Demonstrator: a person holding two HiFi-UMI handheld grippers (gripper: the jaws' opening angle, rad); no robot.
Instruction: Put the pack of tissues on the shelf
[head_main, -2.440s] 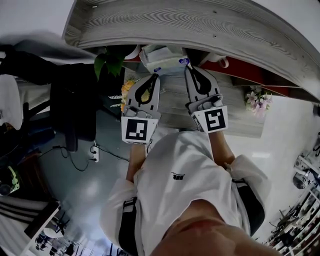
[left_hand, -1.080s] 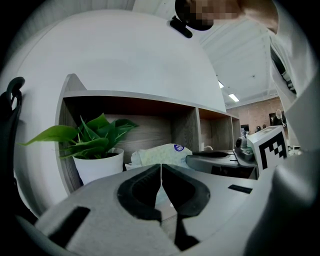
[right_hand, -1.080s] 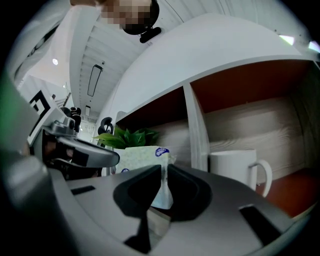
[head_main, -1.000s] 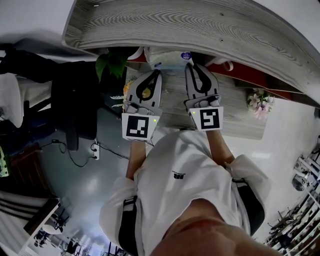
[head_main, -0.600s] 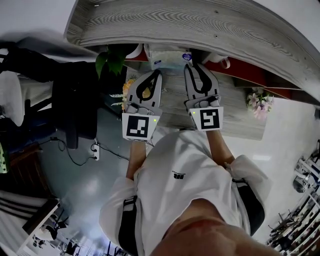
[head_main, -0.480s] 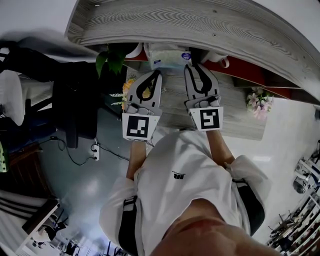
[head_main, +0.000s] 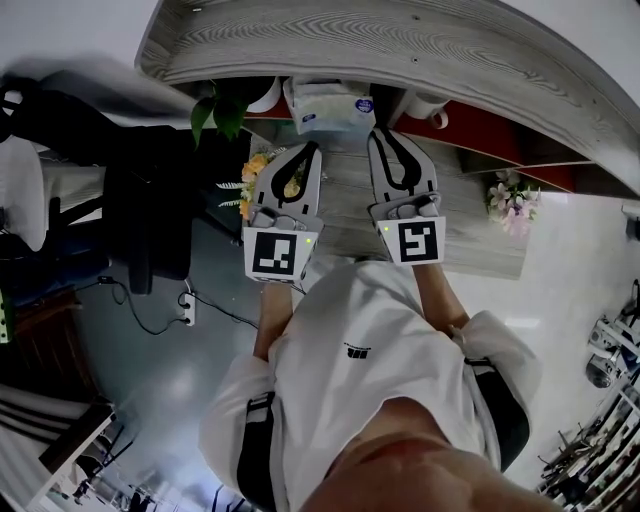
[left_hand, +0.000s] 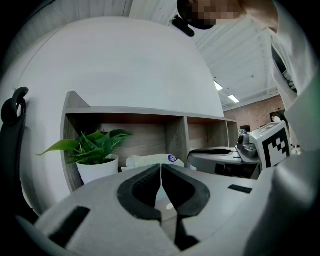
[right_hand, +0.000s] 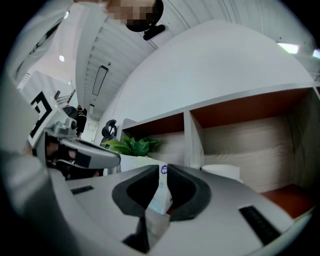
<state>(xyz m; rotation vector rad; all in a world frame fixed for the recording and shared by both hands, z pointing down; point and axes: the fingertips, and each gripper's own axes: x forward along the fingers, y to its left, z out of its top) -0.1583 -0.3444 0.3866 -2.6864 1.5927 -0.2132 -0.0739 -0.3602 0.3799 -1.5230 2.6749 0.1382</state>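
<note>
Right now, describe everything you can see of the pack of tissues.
The pack of tissues is a soft oblong bundle in whitish, slightly crinkled plastic film, with a round blue label near one end. It lies lengthwise inside the shelf, in the compartment with the white plant pot, close beside the pot. The right gripper has its jaws closed on the film at the labelled end. The left gripper, jaws together, does not hold it. The pack's underside is hidden.

Wooden shelf (head_main: 400, 40), grey-grained top, upright dividers. Left compartment: potted plant (left_hand: 97, 167), pack of tissues (head_main: 328, 105) just beside it. Next compartment: white cup-like item (right_hand: 220, 172).
</note>
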